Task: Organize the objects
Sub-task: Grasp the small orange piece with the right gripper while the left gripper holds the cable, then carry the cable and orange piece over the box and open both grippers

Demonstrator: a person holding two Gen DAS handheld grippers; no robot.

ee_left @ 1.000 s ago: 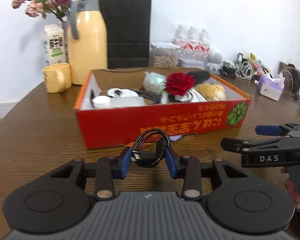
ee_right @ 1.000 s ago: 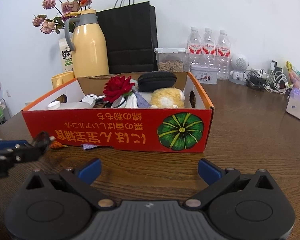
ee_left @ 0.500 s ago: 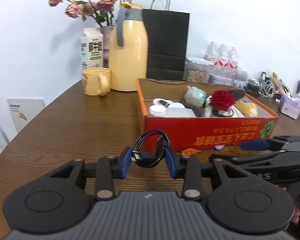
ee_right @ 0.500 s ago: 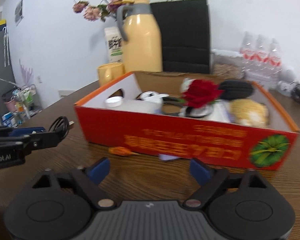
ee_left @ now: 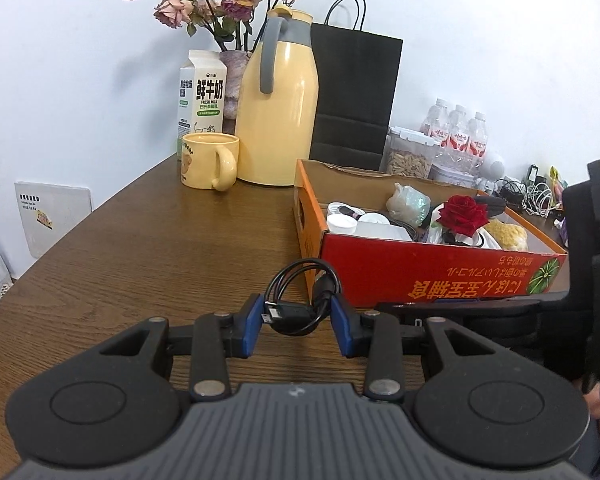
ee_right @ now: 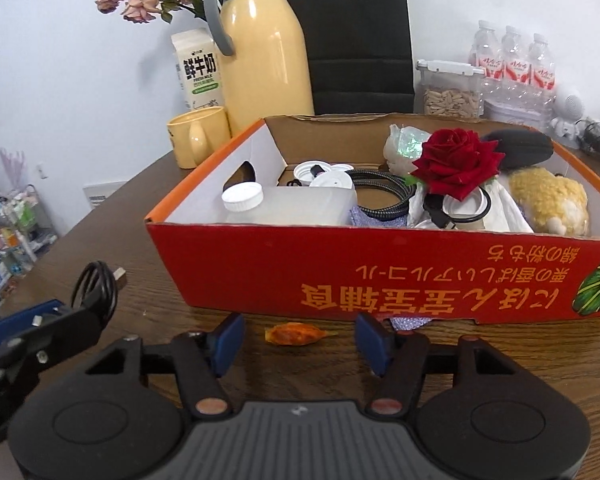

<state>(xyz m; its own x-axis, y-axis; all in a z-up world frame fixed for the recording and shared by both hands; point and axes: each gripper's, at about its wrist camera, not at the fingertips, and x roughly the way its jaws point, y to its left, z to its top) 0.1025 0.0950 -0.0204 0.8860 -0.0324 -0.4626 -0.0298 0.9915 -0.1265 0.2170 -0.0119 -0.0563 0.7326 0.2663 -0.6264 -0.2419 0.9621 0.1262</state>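
My left gripper (ee_left: 298,322) is shut on a coiled black USB cable (ee_left: 300,300), held just above the wooden table in front of the left corner of the red cardboard box (ee_left: 420,276). In the right wrist view the same cable (ee_right: 98,288) shows at the lower left. My right gripper (ee_right: 300,338) faces the box's front wall (ee_right: 340,276) with its jaws closing. A small orange scrap (ee_right: 294,334) lies on the table between the blue pads, which do not touch it. The box holds a red rose (ee_right: 456,164), a white bottle (ee_right: 284,202) and a yellow plush (ee_right: 548,200).
Behind the box stand a yellow thermos (ee_left: 278,116), a yellow mug (ee_left: 208,160), a milk carton (ee_left: 202,96) and a black paper bag (ee_left: 354,92). Water bottles (ee_right: 512,64) and a seed jar (ee_right: 450,92) sit at the back right. The table edge (ee_left: 80,216) runs along the left.
Both grippers have moved left along the box's front. The right jaws have narrowed and the orange scrap now lies between them. The left gripper still holds the cable.
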